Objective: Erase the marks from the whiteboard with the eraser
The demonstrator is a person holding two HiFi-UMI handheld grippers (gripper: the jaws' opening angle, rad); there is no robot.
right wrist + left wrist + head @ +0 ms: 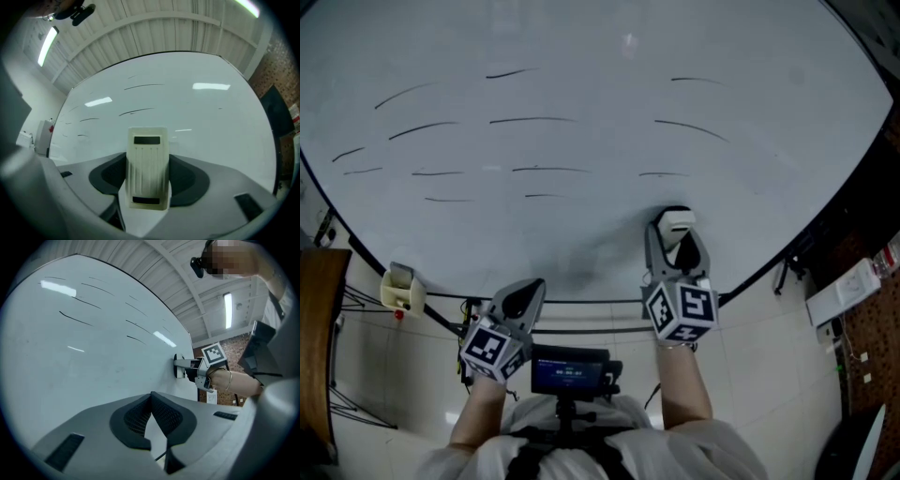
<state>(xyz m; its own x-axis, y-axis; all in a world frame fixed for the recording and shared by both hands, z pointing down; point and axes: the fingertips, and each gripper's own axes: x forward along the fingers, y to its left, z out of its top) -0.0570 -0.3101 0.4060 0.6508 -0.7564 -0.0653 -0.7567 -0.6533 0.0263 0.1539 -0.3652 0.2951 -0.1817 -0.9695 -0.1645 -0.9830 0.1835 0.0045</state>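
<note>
The whiteboard (pixel 600 66) fills most of the head view, with several thin black marks (pixel 532 119) across its left and middle. My right gripper (pixel 676 242) is shut on the cream eraser (pixel 677 223), which is pressed to the board near its lower edge, below the marks. In the right gripper view the eraser (pixel 147 164) stands between the jaws, with the marks (pixel 140 86) further up the board. My left gripper (pixel 523 298) is shut and empty at the board's bottom rim. The left gripper view shows its jaws (pixel 151 397) closed and the eraser (pixel 178 366) against the board (pixel 70 362).
A cream holder (pixel 401 289) hangs at the board's lower left edge. A brown wooden surface (pixel 314 328) lies at far left. A small screen (pixel 570 371) sits at my chest. A white box (pixel 844 291) rests on the tiled floor at right, by the board's stand leg (pixel 787 272).
</note>
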